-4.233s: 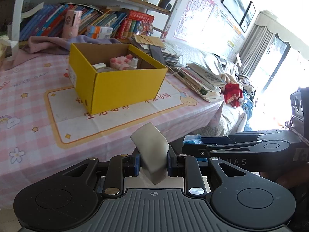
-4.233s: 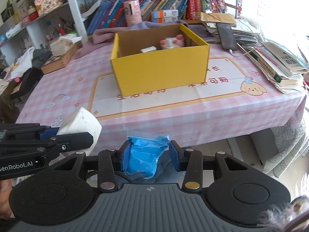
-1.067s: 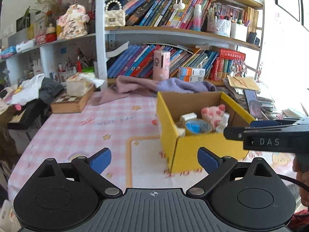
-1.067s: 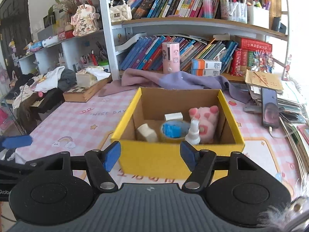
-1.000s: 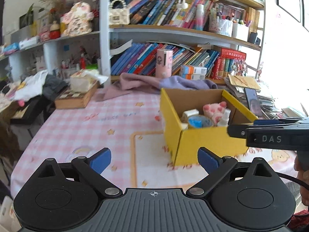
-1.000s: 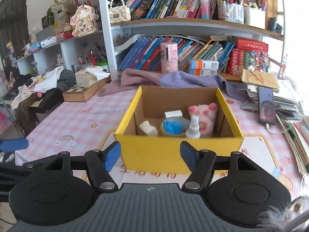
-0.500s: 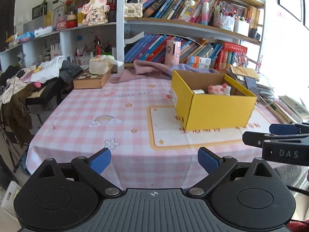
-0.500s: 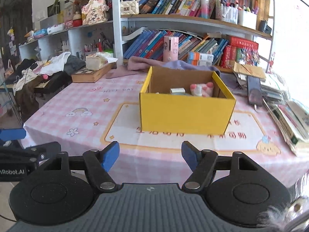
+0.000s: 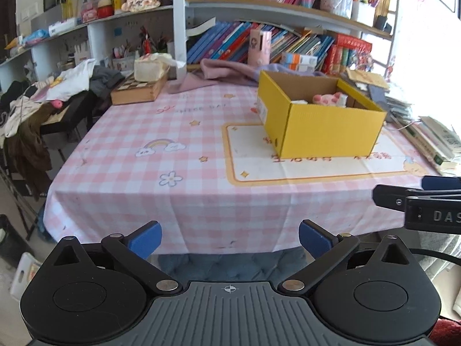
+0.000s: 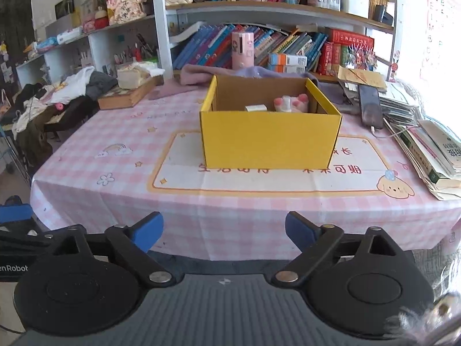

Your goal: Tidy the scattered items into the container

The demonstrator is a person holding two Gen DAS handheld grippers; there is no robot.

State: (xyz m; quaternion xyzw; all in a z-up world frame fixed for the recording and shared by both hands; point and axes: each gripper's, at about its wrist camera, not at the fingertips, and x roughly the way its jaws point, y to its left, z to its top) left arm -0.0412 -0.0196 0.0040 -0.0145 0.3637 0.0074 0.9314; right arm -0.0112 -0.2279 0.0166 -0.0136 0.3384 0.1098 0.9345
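Both loads released into yellow box (image 10: 270,141) on surface (image 10: 121,173). Left fingers (image 9: 229,238) now wide, empty. Right fingers (image 10: 224,230) wide, empty. Both pulled back past edge. No stray items visible; tidy likely complete.

A lived-in room of a home, used for study and play.

Long white shelves (image 10: 259,5) carry many children's books (image 10: 201,43), pen cups and small ornaments; the table has a pink checked cloth (image 9: 138,132) with cartoon rainbow and flowers, and clothes (image 9: 72,80) lie piled on furniture at the left.
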